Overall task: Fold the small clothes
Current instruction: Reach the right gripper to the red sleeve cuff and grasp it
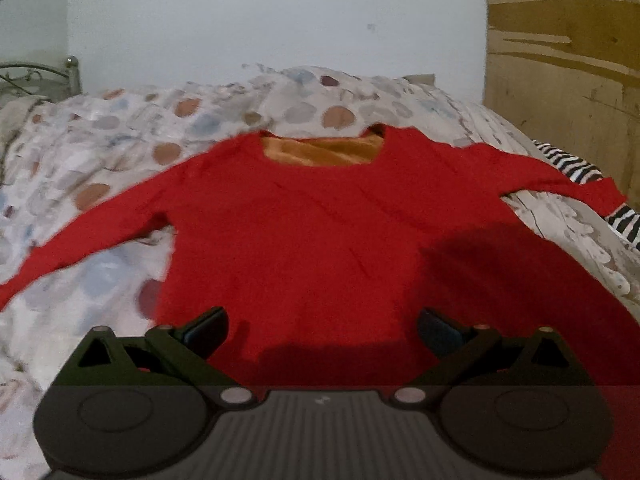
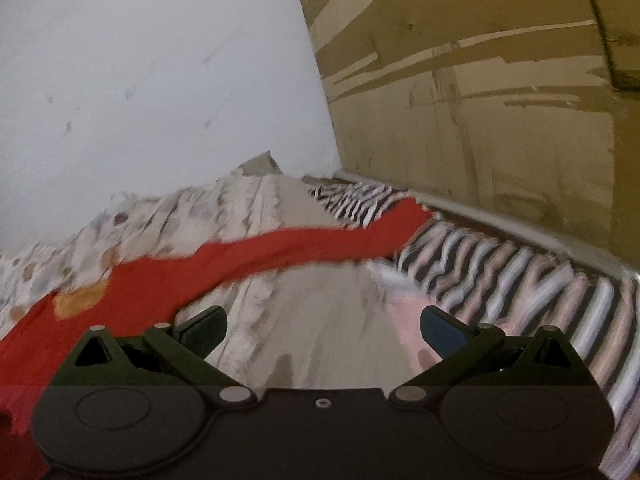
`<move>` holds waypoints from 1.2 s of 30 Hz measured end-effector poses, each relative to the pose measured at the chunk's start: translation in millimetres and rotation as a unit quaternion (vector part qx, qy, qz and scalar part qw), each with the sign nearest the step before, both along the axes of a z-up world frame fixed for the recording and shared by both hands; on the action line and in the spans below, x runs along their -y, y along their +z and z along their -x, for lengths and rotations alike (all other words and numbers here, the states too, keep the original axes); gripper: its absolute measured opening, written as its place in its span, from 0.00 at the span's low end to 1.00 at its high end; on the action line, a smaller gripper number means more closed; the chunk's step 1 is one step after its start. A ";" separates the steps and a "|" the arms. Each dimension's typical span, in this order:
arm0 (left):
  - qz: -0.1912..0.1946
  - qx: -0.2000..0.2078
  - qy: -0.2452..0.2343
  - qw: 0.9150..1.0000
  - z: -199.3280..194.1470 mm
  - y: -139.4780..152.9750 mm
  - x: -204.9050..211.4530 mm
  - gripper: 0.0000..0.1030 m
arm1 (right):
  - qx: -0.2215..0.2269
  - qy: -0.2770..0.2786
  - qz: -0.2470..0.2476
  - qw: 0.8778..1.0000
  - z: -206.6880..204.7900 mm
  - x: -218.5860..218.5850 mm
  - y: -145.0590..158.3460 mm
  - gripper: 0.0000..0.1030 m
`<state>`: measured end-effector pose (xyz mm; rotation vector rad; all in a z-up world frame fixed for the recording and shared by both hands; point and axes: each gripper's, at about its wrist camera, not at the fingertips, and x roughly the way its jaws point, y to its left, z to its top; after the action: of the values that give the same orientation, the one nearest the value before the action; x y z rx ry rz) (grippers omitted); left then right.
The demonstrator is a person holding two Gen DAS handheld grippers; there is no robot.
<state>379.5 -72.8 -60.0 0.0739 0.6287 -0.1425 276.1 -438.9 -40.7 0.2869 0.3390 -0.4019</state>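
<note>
A small red long-sleeved top (image 1: 320, 232) with an orange lining at the neck lies spread flat on the bed, both sleeves stretched out sideways. My left gripper (image 1: 322, 334) hovers over its lower hem, open, nothing between the fingers. In the right wrist view the top's right sleeve (image 2: 304, 246) runs across the bedding toward a striped garment. My right gripper (image 2: 322, 334) is open above the bare bedspread, just below that sleeve, holding nothing.
A spotted bedspread (image 1: 120, 140) covers the bed. A black-and-white striped garment (image 2: 500, 276) lies at the right edge under the sleeve's cuff. A brown wooden panel (image 2: 500, 100) stands along the right side, a white wall (image 1: 260, 20) behind, a metal bed frame (image 1: 40, 72) at far left.
</note>
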 end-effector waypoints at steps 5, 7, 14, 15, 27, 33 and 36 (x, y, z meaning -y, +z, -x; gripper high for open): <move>-0.004 0.009 -0.010 1.000 -3.1 -27.9 5.1 1.00 | -0.021 0.012 -0.062 0.998 -71.4 86.5 -19.0 1.00; 0.002 0.019 -0.009 1.000 0.8 -33.7 4.3 1.00 | -0.024 0.005 -0.087 0.996 -94.2 115.9 -29.0 1.00; 0.005 0.045 -0.010 0.999 9.5 -43.3 4.1 0.99 | -0.008 -0.047 -0.112 0.993 -152.5 176.3 -48.5 0.98; 0.010 0.046 -0.011 0.999 9.9 -44.1 2.8 0.99 | -0.005 -0.052 -0.117 0.992 -158.9 182.0 -50.1 0.94; 0.039 0.051 -0.012 0.998 11.3 -49.6 -6.4 0.99 | -0.096 -0.140 -0.005 0.986 -233.0 216.2 -60.1 0.09; 0.043 0.052 -0.012 0.998 12.2 -48.8 -6.0 0.99 | -0.070 -0.097 0.016 0.993 -222.8 193.0 -24.3 0.05; 0.050 0.053 -0.013 0.997 13.0 -48.0 -7.9 0.99 | -0.040 -0.067 0.033 0.996 -216.0 172.7 17.5 0.05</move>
<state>366.6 -65.0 -108.0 -0.0072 0.5134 -0.1943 492.1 -611.6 -23.3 0.2300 0.3851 -0.5571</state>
